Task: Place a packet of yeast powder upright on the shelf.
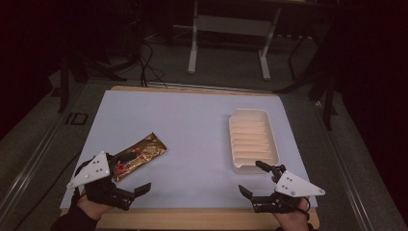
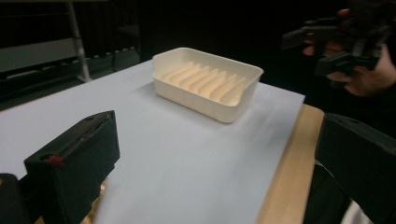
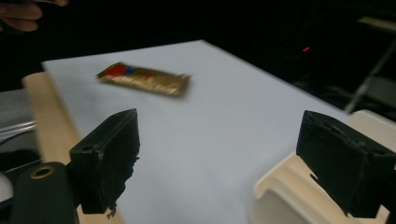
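The gold snack wrapper (image 1: 138, 156) lies flat on the bench's pale sheet (image 1: 192, 144) just beside the wide-open left gripper (image 1: 129, 173) — the ribbed cream tray (image 1: 252, 139) sits well apart near the equally open right gripper (image 1: 252, 179), dark room and metal frame legs (image 1: 228, 43) beyond.

A gold foil snack wrapper (image 1: 138, 156) with a red and blue printed patch lies flat on the near left of the light sheet, angled with its far end pointing right. A cream ribbed plastic tray (image 1: 252, 139) sits upright at the right, well apart from it.
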